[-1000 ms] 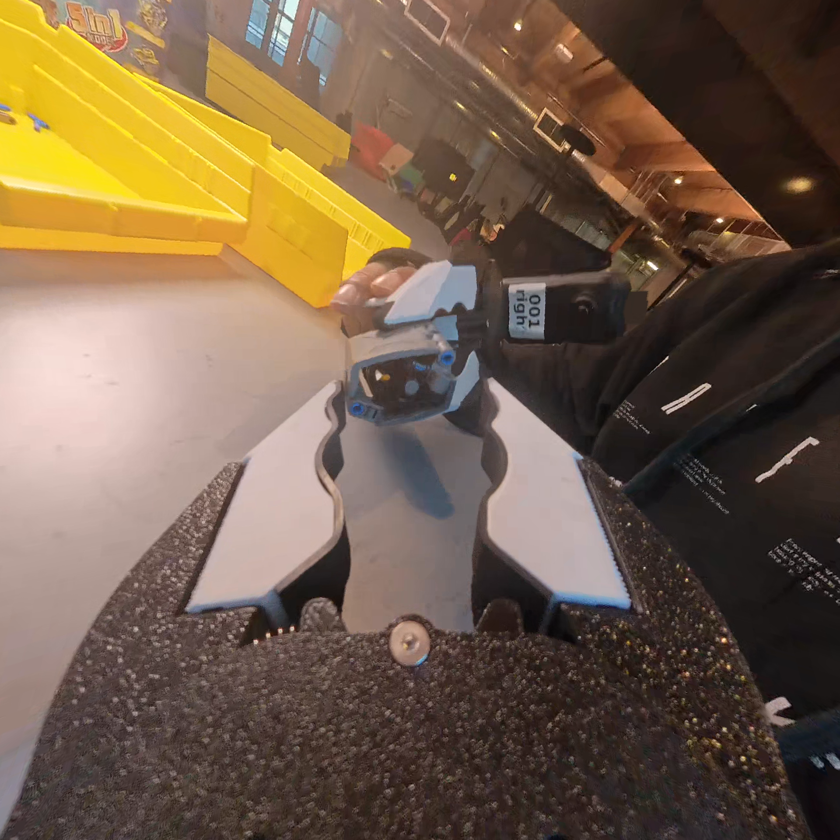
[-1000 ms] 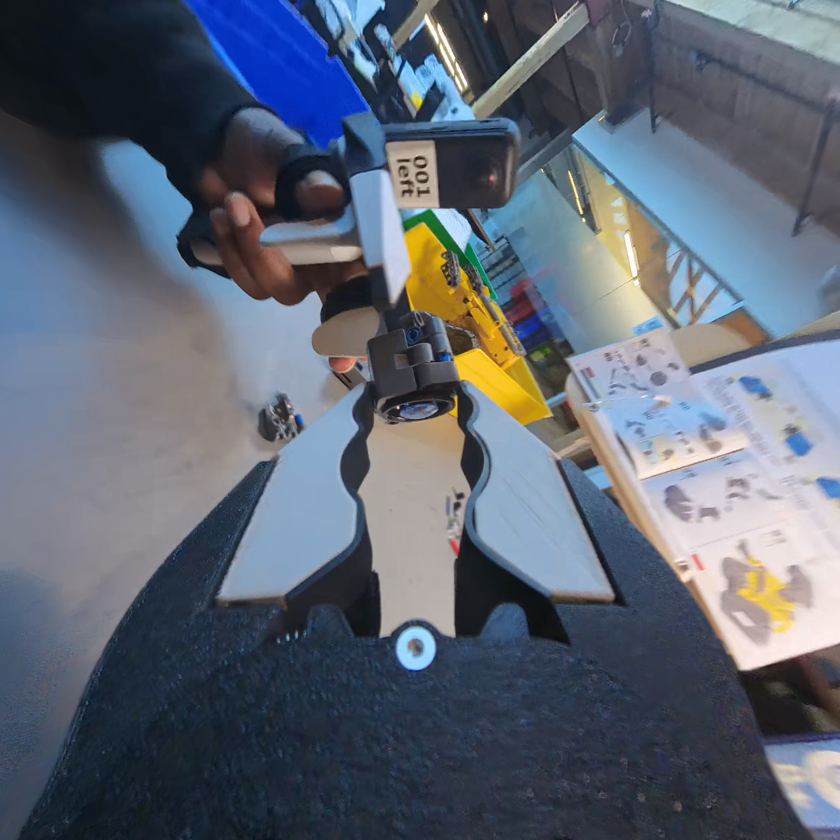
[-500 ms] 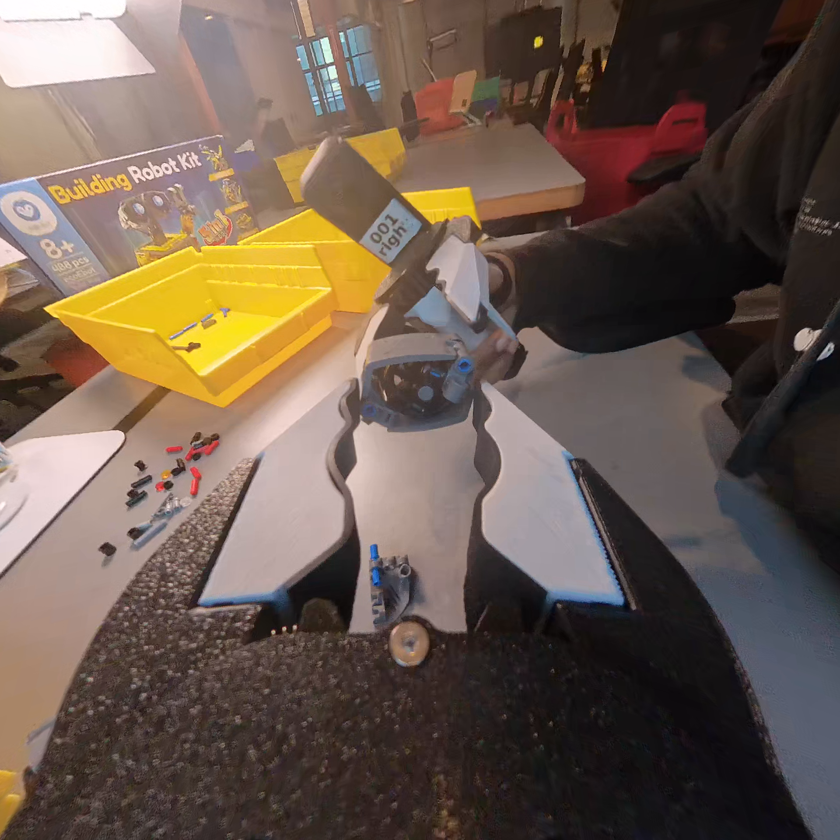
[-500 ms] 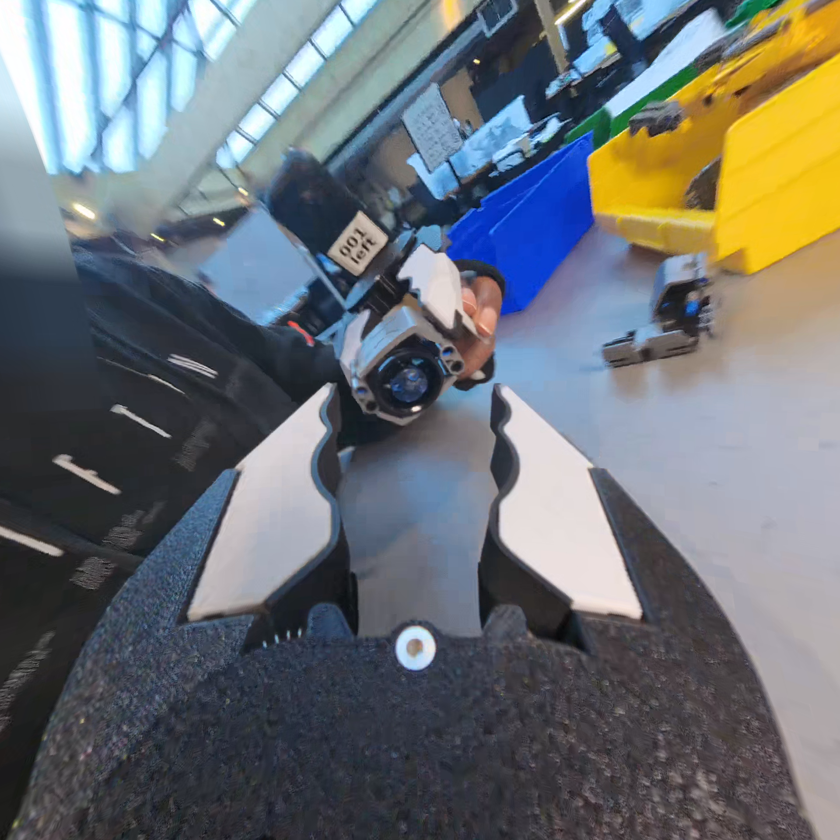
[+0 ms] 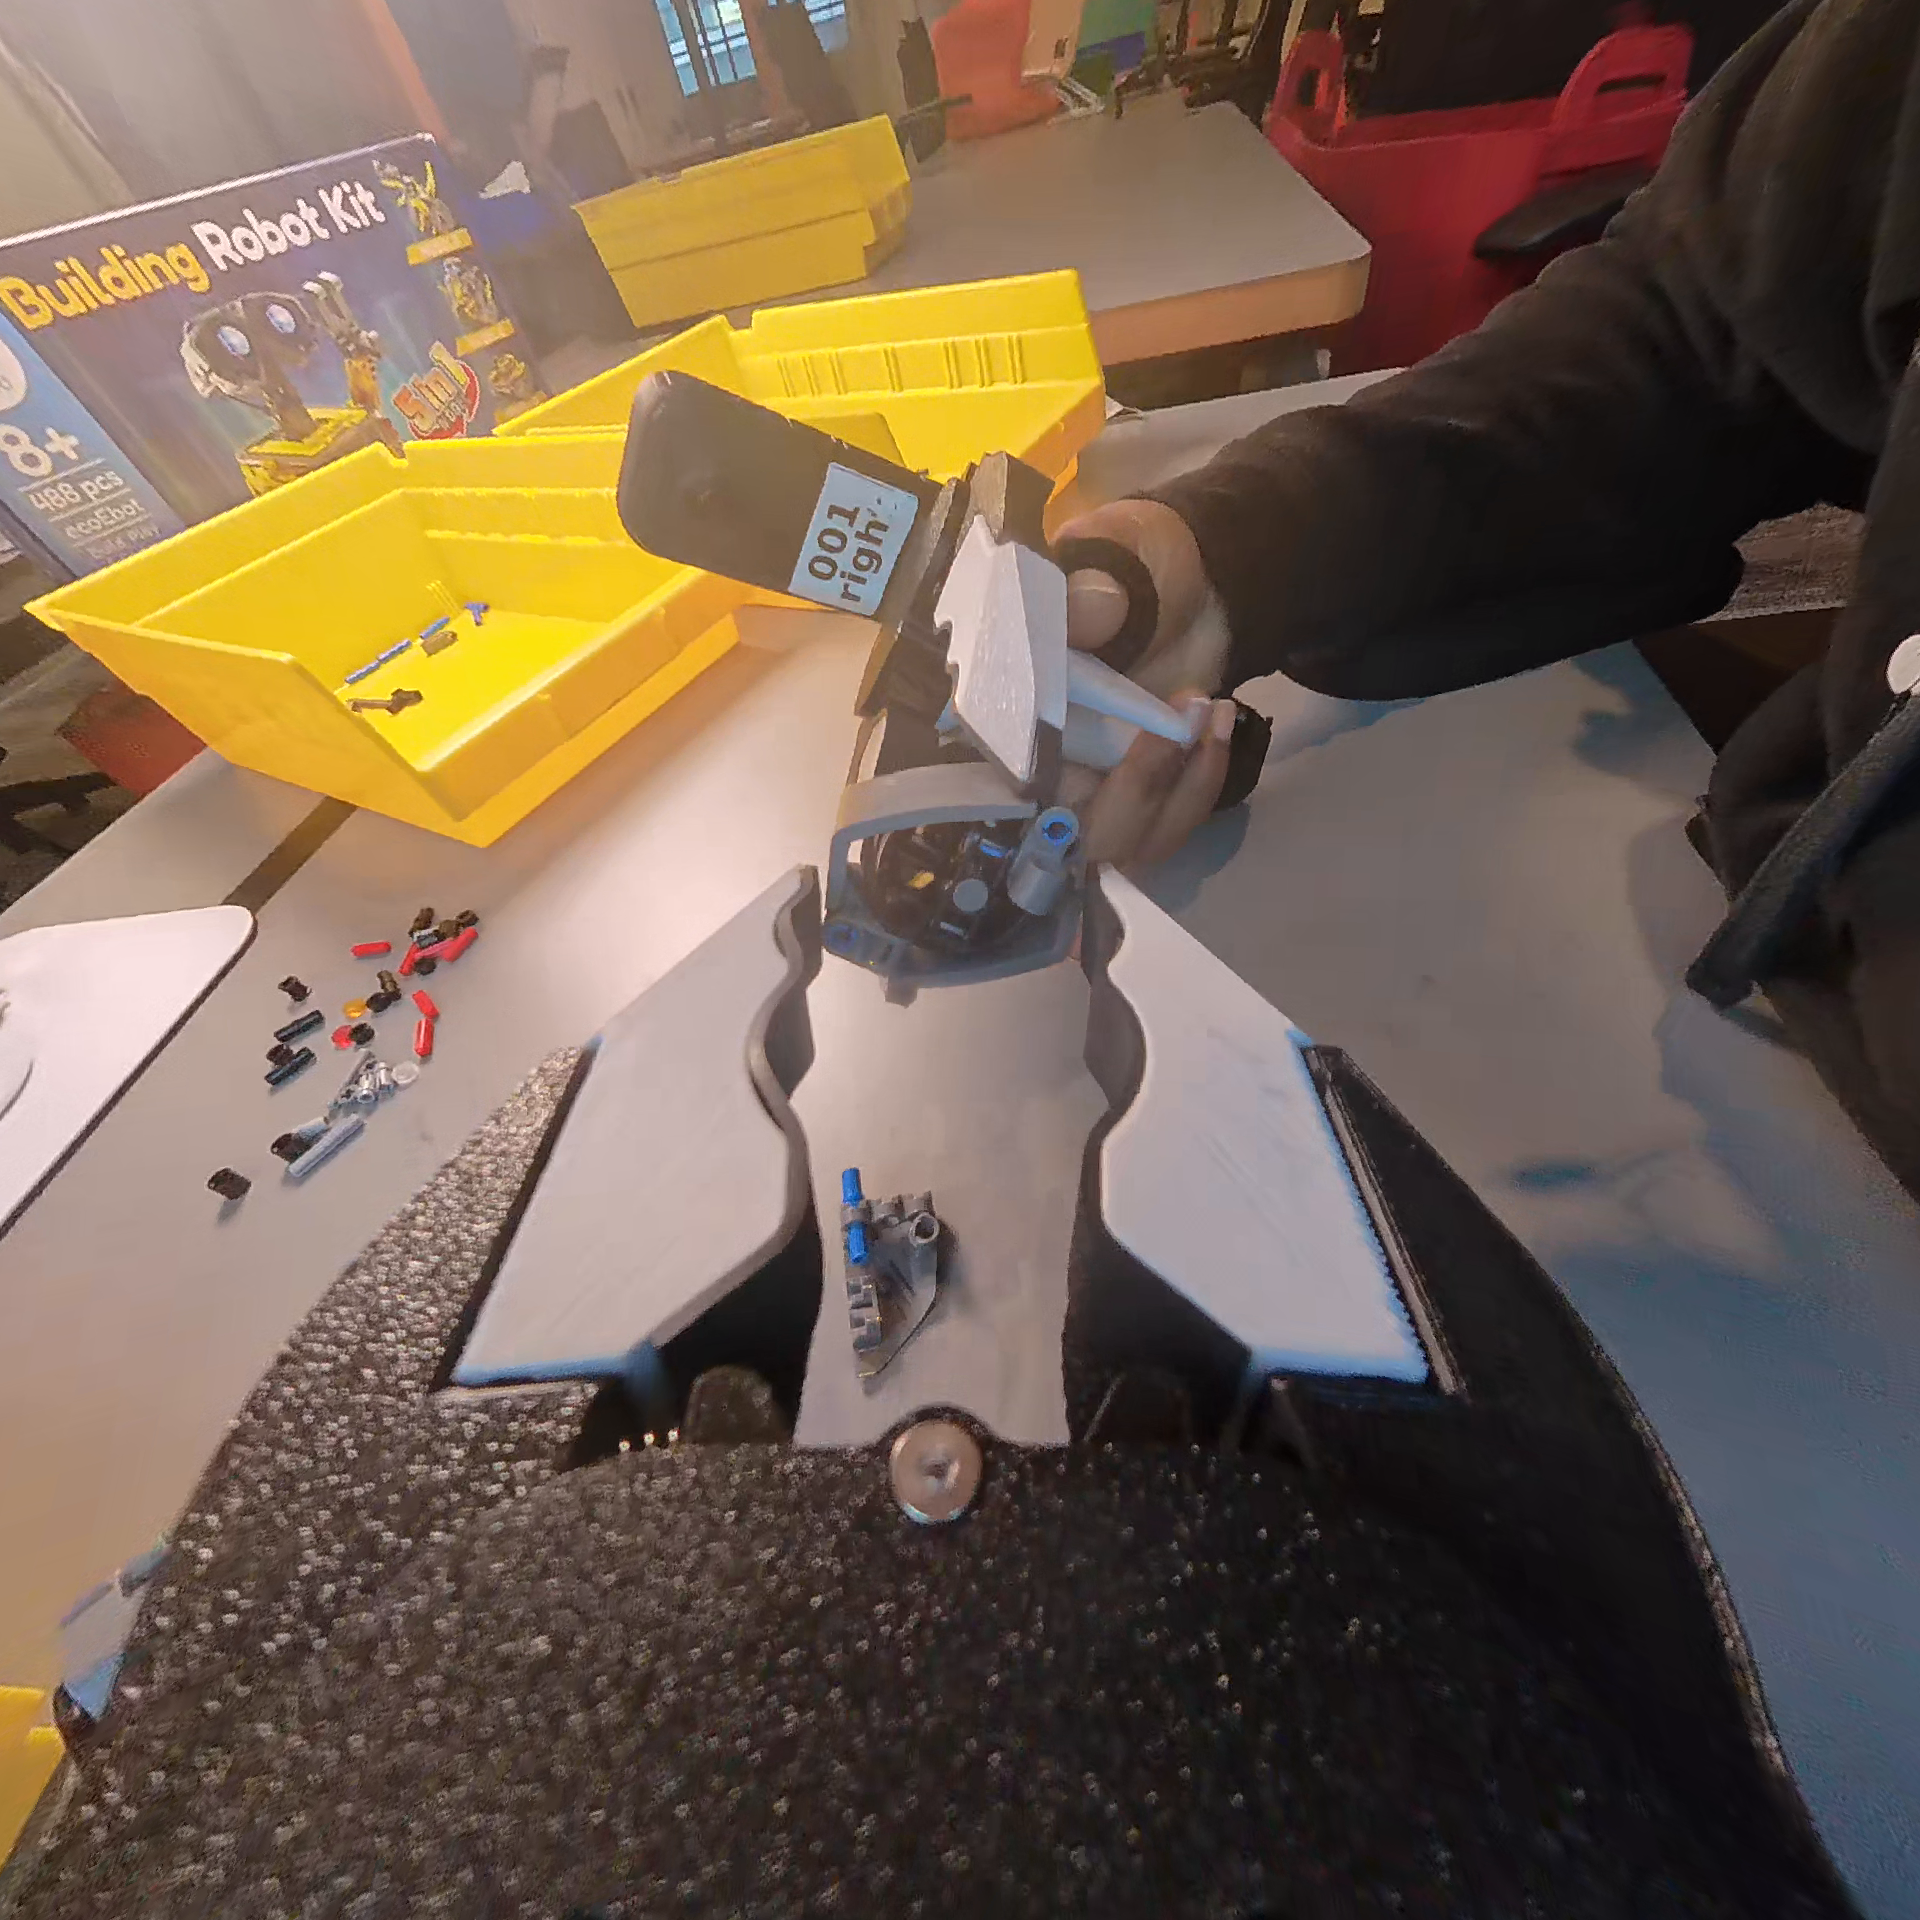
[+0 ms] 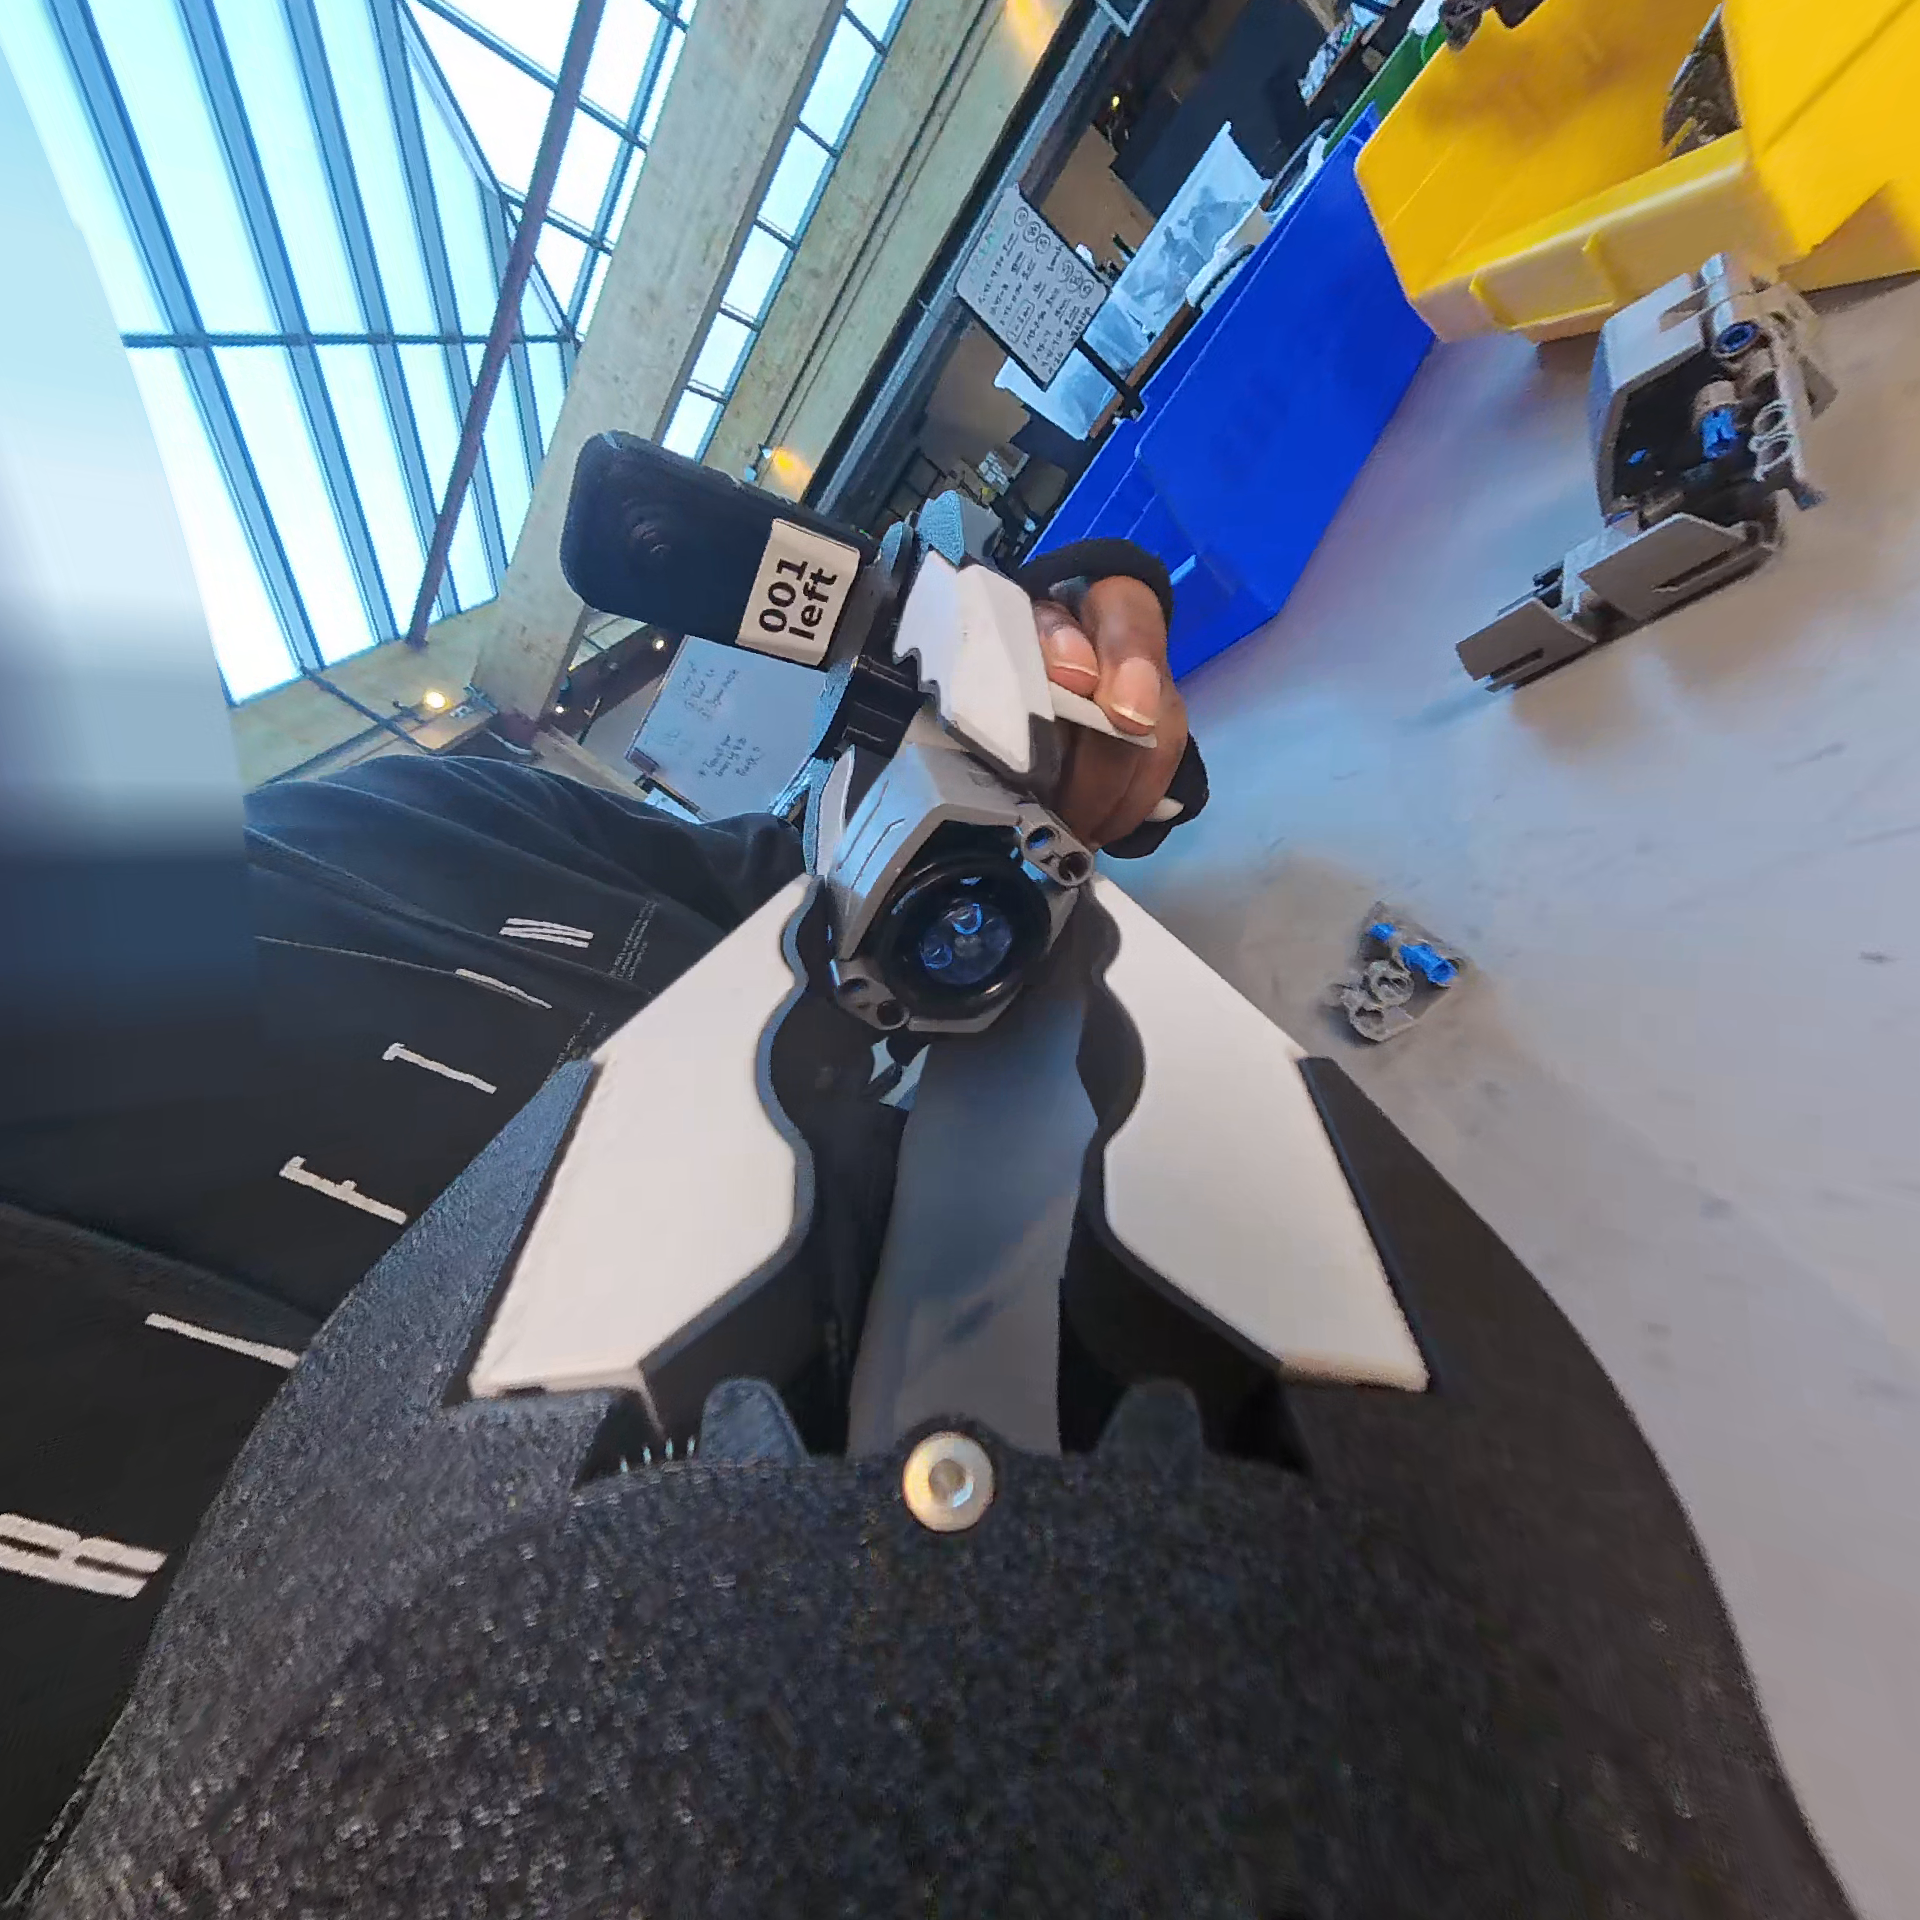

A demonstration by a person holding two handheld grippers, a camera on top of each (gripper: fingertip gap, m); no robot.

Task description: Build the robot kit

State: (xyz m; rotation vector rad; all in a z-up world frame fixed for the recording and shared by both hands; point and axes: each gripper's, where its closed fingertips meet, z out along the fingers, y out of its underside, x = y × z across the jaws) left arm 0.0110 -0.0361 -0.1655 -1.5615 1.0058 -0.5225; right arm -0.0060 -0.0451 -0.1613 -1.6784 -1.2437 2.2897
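grey block assembly (image 5: 951, 894) hangs above the bench (image 5: 1455, 935), pinched at the tips of both the left tool (image 5: 945, 935) and right tool (image 6: 951, 935), each closed partway onto it, so steady squeeze likely keeps it from twisting.
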